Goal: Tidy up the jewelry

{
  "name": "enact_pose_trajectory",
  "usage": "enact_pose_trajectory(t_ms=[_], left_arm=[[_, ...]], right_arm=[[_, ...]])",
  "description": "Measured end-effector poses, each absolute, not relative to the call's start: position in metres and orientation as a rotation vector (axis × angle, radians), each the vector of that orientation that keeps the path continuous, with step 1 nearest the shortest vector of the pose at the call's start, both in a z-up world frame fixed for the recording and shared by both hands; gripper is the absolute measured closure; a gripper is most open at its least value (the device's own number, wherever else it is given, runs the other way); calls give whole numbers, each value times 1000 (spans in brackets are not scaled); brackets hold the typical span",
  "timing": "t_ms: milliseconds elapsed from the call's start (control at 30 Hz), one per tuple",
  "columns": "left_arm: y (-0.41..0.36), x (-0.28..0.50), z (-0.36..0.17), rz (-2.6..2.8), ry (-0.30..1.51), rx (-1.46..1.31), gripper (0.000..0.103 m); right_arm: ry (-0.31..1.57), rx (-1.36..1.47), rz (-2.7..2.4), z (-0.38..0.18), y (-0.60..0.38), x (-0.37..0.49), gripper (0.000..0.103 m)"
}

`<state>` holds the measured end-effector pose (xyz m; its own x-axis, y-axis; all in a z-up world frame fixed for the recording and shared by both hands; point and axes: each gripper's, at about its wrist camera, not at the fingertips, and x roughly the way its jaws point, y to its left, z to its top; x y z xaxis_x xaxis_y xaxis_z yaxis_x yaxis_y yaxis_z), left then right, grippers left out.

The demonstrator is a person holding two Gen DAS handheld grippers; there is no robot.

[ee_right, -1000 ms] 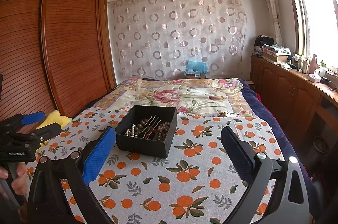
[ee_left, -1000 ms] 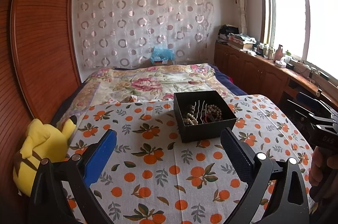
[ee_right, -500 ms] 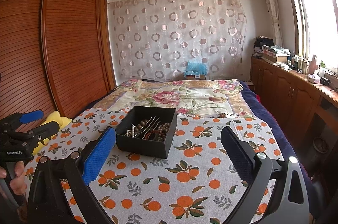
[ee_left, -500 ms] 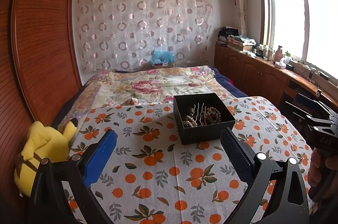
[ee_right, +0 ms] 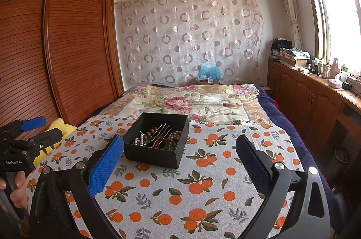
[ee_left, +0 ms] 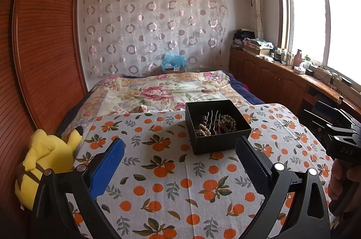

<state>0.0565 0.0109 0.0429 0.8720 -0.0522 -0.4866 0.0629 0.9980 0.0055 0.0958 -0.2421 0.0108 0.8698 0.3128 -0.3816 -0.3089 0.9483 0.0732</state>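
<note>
While the left gripper (ee_left: 180,162) hangs over the orange-print cloth (ee_left: 171,173) on the bed, its fingers (ee_left: 108,169) stand wide apart and hold nothing. Ahead of them, nearer the right finger, sits the black box (ee_left: 217,126), lid off, with the jewelry (ee_left: 216,124) heaped inside: pale and dark bead strands and some wavy metal hairpins. No piece shows on the cloth around it. A yellow plush toy (ee_left: 42,162) lies beyond the left finger at the bed's edge, and the right gripper shows at the far right of this view.

From the right wrist, the right gripper (ee_right: 180,160) is likewise spread and empty. Here the box (ee_right: 158,139) lies just past the tip of the left finger (ee_right: 106,166), with the same tangle of beads and pins (ee_right: 158,137) in it.

This layout fits two stages: everything gathered into the box, or a jumble waiting to be sorted out of it. Which one holds, these views cannot settle. Any pick from the box would call for a careful pinch on one strand, since the pieces lie tangled together.
</note>
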Motion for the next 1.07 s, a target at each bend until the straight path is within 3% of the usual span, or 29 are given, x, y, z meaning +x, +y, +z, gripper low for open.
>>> enact_pose_trajectory(t_ms=[1067], left_arm=[[10, 55, 41, -59, 506, 23, 8]], right_arm=[[399, 13, 325, 10, -243, 96, 3]])
